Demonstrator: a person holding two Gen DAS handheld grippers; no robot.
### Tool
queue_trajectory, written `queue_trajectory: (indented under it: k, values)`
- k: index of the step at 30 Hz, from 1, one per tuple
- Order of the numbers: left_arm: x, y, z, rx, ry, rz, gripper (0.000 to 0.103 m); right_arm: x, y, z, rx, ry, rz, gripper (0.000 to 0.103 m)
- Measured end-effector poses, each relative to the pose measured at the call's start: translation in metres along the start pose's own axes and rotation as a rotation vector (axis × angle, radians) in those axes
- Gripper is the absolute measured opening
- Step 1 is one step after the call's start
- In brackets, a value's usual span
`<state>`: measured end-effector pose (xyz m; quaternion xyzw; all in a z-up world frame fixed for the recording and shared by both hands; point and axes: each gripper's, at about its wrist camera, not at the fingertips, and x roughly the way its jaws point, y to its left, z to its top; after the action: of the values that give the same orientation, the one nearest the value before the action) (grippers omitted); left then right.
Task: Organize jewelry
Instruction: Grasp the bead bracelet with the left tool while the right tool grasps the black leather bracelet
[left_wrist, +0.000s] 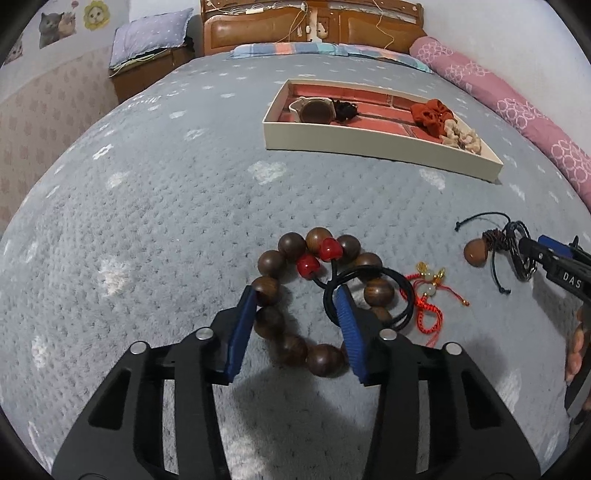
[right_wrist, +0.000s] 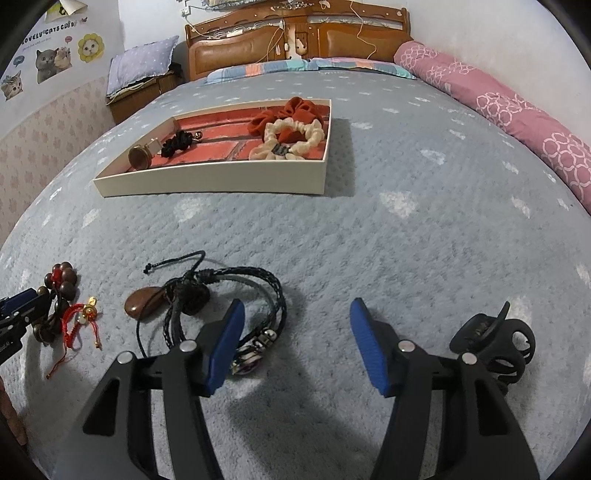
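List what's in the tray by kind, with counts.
Scrunchies: 2 (rust, cream)
Watch: 1
Black knotted ornament: 1
Total: 4

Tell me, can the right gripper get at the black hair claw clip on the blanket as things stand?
Probably yes. The right gripper is open with nothing between its fingers, and the black hair claw clip lies just outside its right finger, uncovered on the blanket. A small sideways shift should do.
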<state>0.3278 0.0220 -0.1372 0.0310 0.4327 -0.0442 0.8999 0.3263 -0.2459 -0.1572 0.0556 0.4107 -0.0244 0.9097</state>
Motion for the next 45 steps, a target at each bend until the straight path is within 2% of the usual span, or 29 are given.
queue_trajectory:
  k: [5,9,13,15,16,19,24,27,32,34,36,39,45]
  values:
    - [-0.01,0.005,0.001,-0.034,-0.013,-0.035,0.038,-0.001,-0.001,0.0,0.005,-0.004,0.001,0.059]
    - [-0.025,-0.003,-0.001,-0.017,-0.051,-0.066,0.038,-0.002,-0.001,0.0,0.005,-0.006,0.003,0.059]
    - [-0.023,-0.018,-0.005,0.027,-0.05,-0.067,0.038,-0.002,-0.002,0.0,0.009,-0.007,0.006,0.059]
    - [-0.024,-0.023,-0.009,0.039,-0.05,-0.094,0.039,-0.002,-0.002,-0.001,0.012,-0.008,0.006,0.059]
    - [-0.025,-0.025,-0.01,0.048,-0.056,-0.105,0.04,-0.002,-0.002,-0.001,0.013,-0.008,0.007,0.059]
    - [-0.026,-0.031,-0.015,0.078,-0.061,-0.09,0.055,-0.002,-0.001,0.0,0.01,-0.006,0.008,0.059]
    - [-0.02,-0.035,-0.016,0.092,-0.048,-0.101,0.055,-0.002,-0.001,0.0,0.008,-0.007,0.009,0.059]
    - [-0.017,-0.035,-0.013,0.094,-0.054,-0.104,0.054,-0.001,0.001,0.0,0.001,0.001,0.01,0.055]
    - [-0.01,-0.033,-0.009,0.083,-0.037,-0.124,0.032,0.002,0.009,0.001,-0.025,0.016,0.014,0.041]
    - [-0.008,-0.032,-0.008,0.08,-0.037,-0.128,0.029,0.003,0.011,0.001,-0.035,0.024,0.02,0.029]
    - [-0.008,-0.031,-0.008,0.073,-0.042,-0.135,0.021,0.004,0.014,0.001,-0.042,0.033,0.033,0.022]
    - [-0.006,-0.028,-0.007,0.06,-0.037,-0.147,0.018,0.004,0.015,0.001,-0.046,0.037,0.038,0.013]
    - [-0.005,-0.027,-0.007,0.053,-0.041,-0.176,0.01,0.003,0.012,0.0,-0.029,0.031,0.051,0.011]
